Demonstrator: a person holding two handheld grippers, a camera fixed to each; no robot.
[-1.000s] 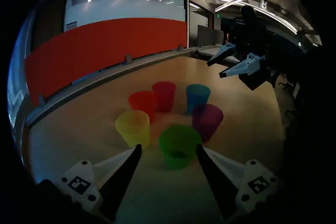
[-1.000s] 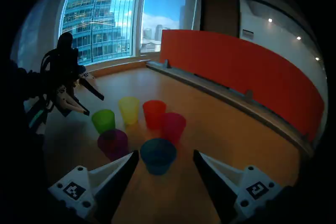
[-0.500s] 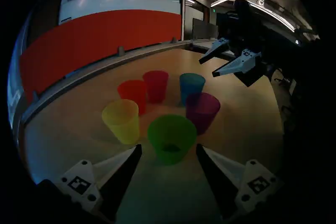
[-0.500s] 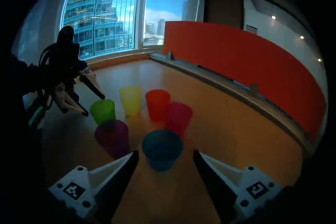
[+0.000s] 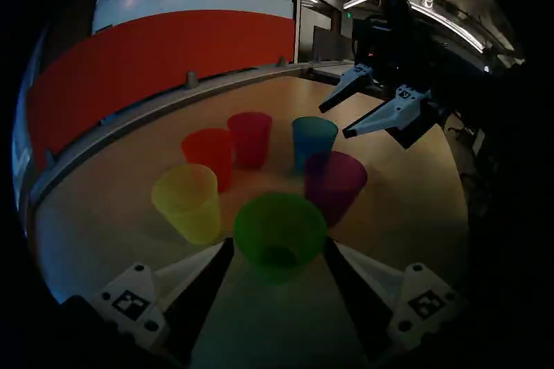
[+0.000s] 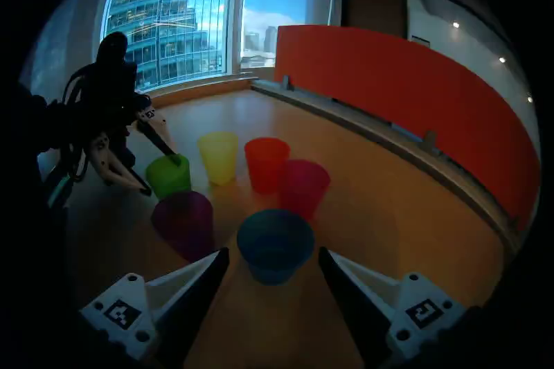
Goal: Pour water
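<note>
Six plastic cups stand in a ring on a wooden table (image 5: 97, 230). My left gripper (image 5: 277, 243) is open, its fingertips on either side of the green cup (image 5: 280, 230). Behind it are the yellow cup (image 5: 185, 199), orange cup (image 5: 208, 153), pink cup (image 5: 249, 137), blue cup (image 5: 314, 142) and purple cup (image 5: 336, 183). My right gripper (image 5: 332, 122) hangs open beyond the blue cup. In the right gripper view, my right gripper (image 6: 273, 253) is open just short of the blue cup (image 6: 275, 243). The left gripper (image 6: 163, 175) straddles the green cup (image 6: 168, 176). Whether any cup holds water cannot be told.
A red partition (image 5: 152, 50) with a grey rail runs along the table's far edge (image 6: 408, 85). A person's dark arm (image 6: 41, 133) holds the left gripper in front of large windows (image 6: 173, 16). Bare tabletop (image 6: 388, 230) lies to the right of the cups.
Both grippers have moved in toward the ring of cups. The left one now has the green cup between its fingertips, and the right one is closer to the blue cup.
</note>
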